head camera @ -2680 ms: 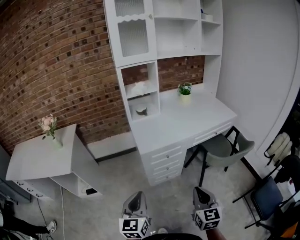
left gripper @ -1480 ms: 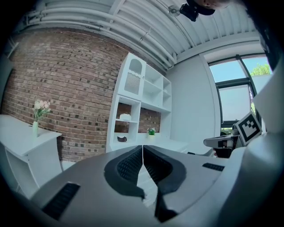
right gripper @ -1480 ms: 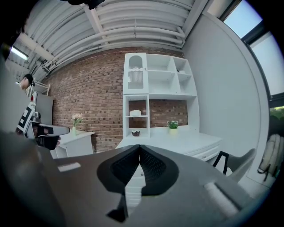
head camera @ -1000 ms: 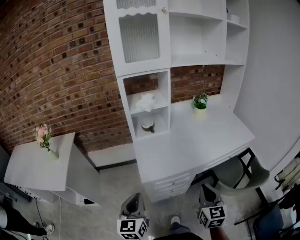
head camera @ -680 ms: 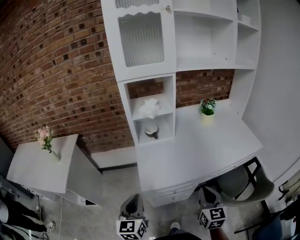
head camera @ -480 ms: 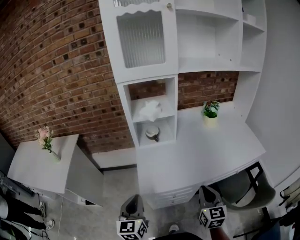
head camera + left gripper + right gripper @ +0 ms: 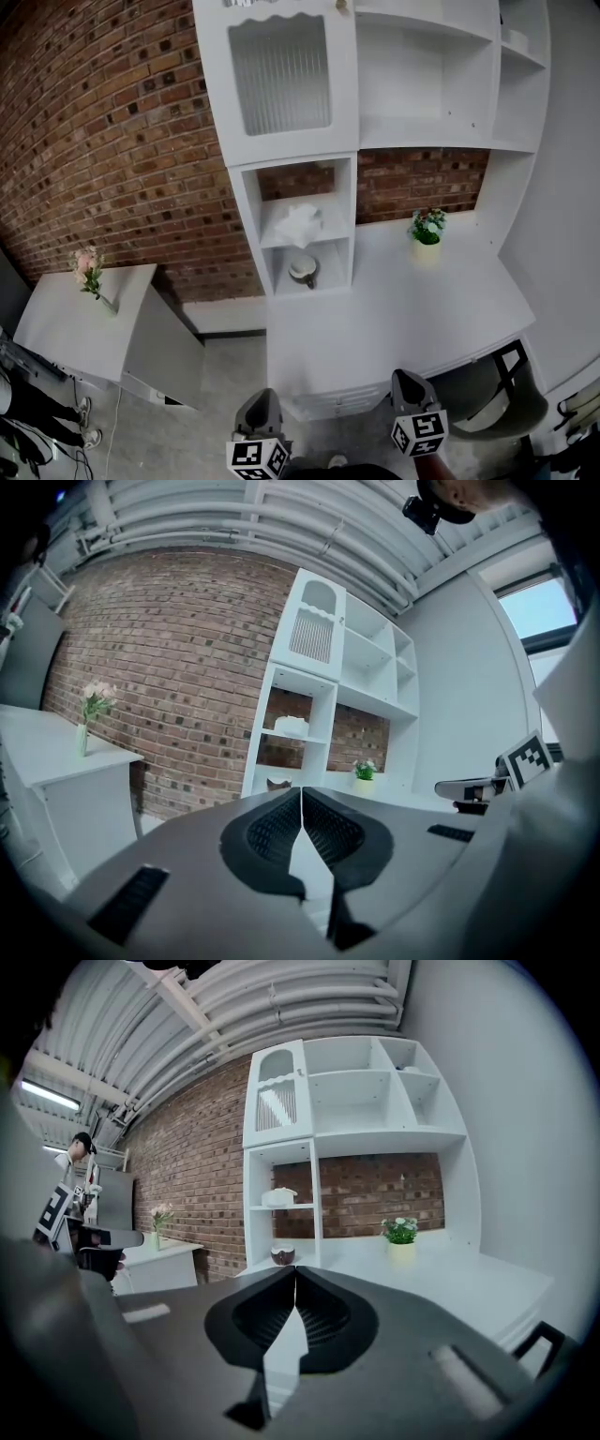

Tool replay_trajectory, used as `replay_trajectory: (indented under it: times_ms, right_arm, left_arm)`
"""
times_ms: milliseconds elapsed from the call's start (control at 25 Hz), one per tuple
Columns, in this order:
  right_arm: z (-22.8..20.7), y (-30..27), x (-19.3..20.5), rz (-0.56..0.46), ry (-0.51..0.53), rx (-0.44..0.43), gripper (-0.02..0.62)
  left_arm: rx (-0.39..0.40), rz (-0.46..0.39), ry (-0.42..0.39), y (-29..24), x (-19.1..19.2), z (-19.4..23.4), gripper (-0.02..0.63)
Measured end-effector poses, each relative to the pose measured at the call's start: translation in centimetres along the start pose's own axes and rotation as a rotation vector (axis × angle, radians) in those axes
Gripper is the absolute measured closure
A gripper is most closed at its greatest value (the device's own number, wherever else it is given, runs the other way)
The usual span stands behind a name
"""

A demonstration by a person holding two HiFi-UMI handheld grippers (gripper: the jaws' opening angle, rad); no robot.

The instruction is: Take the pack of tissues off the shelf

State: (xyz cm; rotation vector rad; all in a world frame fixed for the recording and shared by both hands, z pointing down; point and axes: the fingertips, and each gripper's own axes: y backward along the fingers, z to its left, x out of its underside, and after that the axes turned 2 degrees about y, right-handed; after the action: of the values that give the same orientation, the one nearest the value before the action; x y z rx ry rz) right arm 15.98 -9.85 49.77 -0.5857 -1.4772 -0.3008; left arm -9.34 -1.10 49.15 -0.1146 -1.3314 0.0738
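"What colour is the wall (image 7: 112, 141)?"

"Red-brown bricks, with pale lines between them."

"And the shelf (image 7: 427, 94)?"

"All white. The desk (image 7: 394, 309) is white too, and so are the tissues (image 7: 298, 225). The door (image 7: 279, 75) has pale glass with thin stripes."

"Anything bright?"

"A green plant (image 7: 427, 225) in a pale yellow pot (image 7: 427, 250), and pink flowers (image 7: 86, 262) on a white table (image 7: 56, 328). The bowl (image 7: 283, 1254) is brown."

"What about you?"

"My left gripper (image 7: 301, 794) and right gripper (image 7: 295, 1271) are grey, with black ribbed pads (image 7: 272, 832). Each has a white cube (image 7: 255, 458) with black squares. The floor (image 7: 225, 375) is grey."
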Motion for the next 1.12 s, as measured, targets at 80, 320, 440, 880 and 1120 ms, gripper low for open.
replay_trajectory:
  times_ms: [80,320,440,880,1120]
  right_arm:
    - [0.1,-0.3,0.0,-0.012,-0.016,-0.012,0.591]
    - [0.0,-1.1,0.2,-0.026,-0.050,-0.029,0.591]
    - [0.0,-1.9,0.1,-0.028,-0.052,-0.029,0.591]
    - [1.7,-6.3,-0.8,-0.008,-0.036,-0.049,0.591]
    - [3.2,-10.2,-1.1,0.017,-0.042,-0.046,0.591]
  left_arm:
    - [-0.005,0.003,-0.001,-0.4,0.3,0.1,0.594]
    - [-0.006,0.010,-0.009,-1.4,-0.1,0.0,0.595]
    - [0.000,0.000,-0.017,-2.2,0.3,0.5,0.595]
    - [-0.007,0.003,0.003,-4.9,-1.1,2.9,0.594]
    - [0.016,0.007,-0.004,-8.0,-2.4,5.4,0.595]
